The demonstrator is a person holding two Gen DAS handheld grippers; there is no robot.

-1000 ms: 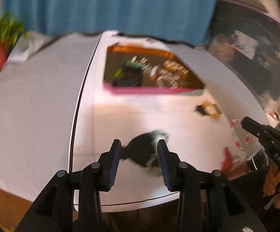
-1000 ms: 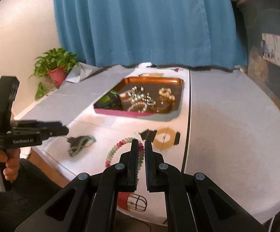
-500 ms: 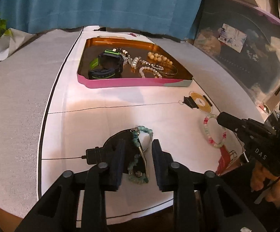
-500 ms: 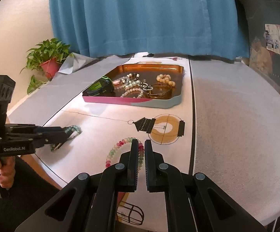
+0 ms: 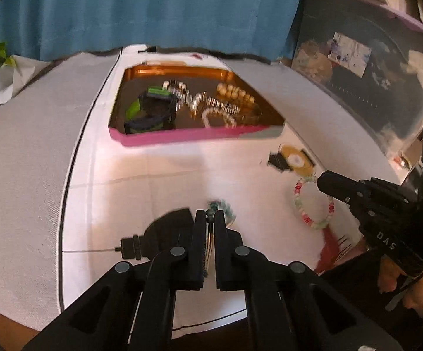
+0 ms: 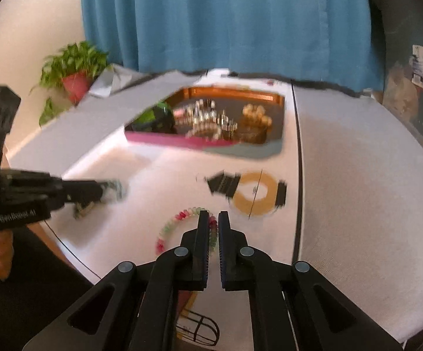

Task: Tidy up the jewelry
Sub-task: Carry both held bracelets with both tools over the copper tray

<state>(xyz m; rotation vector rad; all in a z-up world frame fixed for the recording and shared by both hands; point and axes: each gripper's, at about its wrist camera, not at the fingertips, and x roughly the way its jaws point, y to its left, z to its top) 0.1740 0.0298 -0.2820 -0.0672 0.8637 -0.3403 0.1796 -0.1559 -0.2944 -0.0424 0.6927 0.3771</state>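
Two grippers: both over the white cloth (image 5: 158, 169), near its front edge, one at each side.
Left gripper (image 5: 210, 219): fingers almost together, pinching the teal bracelet (image 5: 222, 206); a dark bead and thin metal strands show in the narrow gap, and blurred teal beads stick out past the tips.
Same grip from the right wrist view: the left gripper (image 6: 101, 191) comes in from the left with the teal bracelet (image 6: 113, 190) at its tips, blurred; whether the bracelet touches the cloth I cannot tell.
Right gripper (image 6: 212, 216): fingers nearly closed with a slim gap between them; the gap looks bare, and the tips sit right at the far rim of the pink bracelet (image 6: 179, 219).
Pink bracelet: a ring of pink, green and white beads lying flat on the cloth; in the left wrist view the right gripper (image 5: 324, 180) tip is at its upper edge (image 5: 302, 204).
Tray (image 5: 182, 139): pink front wall, copper inside, farther back on the cloth, well apart from both bracelets.
Tray contents: a black and green watch (image 5: 150, 111) at the left, with pearl and metal pieces (image 5: 220, 105) to its right.
Cloth print: a black and yellow lamp drawing (image 6: 249, 190) between tray and pink bracelet.
Background: blue curtain (image 6: 226, 20) behind the table, a plant (image 6: 71, 67) in a red pot at the left.
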